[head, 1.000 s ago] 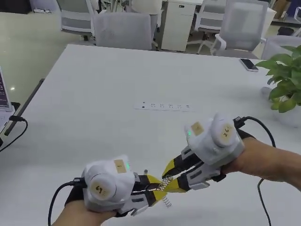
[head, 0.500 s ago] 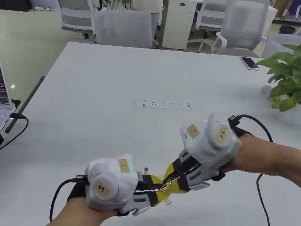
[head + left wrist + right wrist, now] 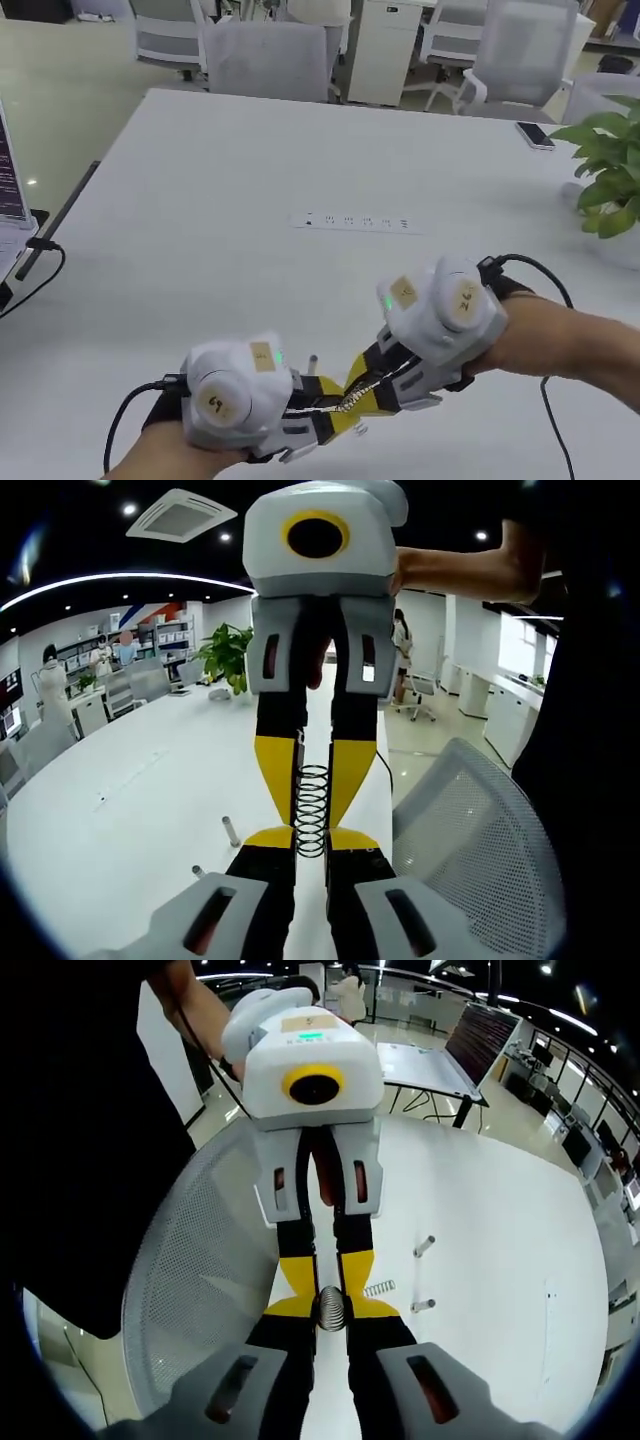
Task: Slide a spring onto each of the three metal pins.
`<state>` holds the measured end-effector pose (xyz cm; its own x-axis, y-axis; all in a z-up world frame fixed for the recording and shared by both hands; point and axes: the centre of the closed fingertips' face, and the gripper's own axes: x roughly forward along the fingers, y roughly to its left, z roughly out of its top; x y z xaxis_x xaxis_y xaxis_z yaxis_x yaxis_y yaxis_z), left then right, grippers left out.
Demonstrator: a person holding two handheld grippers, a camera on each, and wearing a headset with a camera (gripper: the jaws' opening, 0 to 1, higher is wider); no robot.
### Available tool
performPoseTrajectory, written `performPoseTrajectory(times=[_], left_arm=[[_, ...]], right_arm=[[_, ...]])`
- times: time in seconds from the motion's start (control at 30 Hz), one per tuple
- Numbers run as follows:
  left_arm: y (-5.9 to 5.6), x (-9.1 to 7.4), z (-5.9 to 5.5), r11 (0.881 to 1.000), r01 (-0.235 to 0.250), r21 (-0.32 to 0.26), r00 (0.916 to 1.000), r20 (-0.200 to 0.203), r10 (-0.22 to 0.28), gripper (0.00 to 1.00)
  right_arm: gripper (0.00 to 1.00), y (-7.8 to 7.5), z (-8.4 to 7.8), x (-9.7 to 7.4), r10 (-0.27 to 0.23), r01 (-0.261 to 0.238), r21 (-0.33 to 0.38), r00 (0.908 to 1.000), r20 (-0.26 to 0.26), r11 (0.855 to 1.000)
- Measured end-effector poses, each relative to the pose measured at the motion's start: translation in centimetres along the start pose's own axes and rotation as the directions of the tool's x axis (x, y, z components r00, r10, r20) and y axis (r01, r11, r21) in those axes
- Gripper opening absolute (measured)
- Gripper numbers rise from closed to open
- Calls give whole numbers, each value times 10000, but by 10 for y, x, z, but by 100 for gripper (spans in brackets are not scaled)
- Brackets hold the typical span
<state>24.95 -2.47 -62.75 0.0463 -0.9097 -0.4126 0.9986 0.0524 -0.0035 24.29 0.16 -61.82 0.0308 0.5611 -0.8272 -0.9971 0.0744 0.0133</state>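
My two grippers face each other tip to tip low over the white table (image 3: 250,200). A small steel spring (image 3: 352,397) lies lengthwise between the yellow-tipped jaws. The left gripper (image 3: 340,410) comes in from the lower left and the right gripper (image 3: 365,385) from the right. In the left gripper view the spring (image 3: 313,812) runs from my own gripper (image 3: 312,842) up into the right gripper (image 3: 312,780). The right gripper view shows the spring (image 3: 332,1308) end-on. Both look shut on it; I cannot tell whether a pin is inside. One pin (image 3: 312,362) stands upright; two pins (image 3: 425,1246) (image 3: 422,1305) and a loose spring (image 3: 380,1288) rest on the table.
A flush socket strip (image 3: 355,222) sits mid-table. A phone (image 3: 535,135) and a potted plant (image 3: 610,180) are at the far right, a laptop (image 3: 8,190) and cable at the left edge. Grey mesh chairs (image 3: 265,60) stand beyond the table.
The right gripper has come slightly lower and closer to the left one. The spring stays between the jaws. The loose spring on the table is now mostly hidden behind them.
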Motion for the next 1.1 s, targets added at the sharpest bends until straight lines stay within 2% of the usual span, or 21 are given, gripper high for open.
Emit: performPoseTrajectory(times=[0.43,0.7,0.87,1.0,1.1], left_arm=[[8,-14,-11,9980,-467,-429,9988,-151,461,10],[18,-29,-26,9903,-982,-984,9948,-355,951,20],[28,-45,-42,9771,-1542,-1469,9876,-538,1478,26],[38,-63,-55,9586,-2118,-1902,9770,-657,2028,30],[44,-77,-69,9463,-2521,-2023,9668,-948,2372,35]], right_arm=[[8,-7,8,8,-49,49,-48,9999,138,10000],[8,-12,9,11,-120,118,103,9998,175,9999],[8,-14,5,16,-128,128,51,9999,-2,9999],[8,-12,3,21,30,-32,-82,9998,-196,10000],[8,-14,2,27,76,-79,-128,9996,-286,9999]])
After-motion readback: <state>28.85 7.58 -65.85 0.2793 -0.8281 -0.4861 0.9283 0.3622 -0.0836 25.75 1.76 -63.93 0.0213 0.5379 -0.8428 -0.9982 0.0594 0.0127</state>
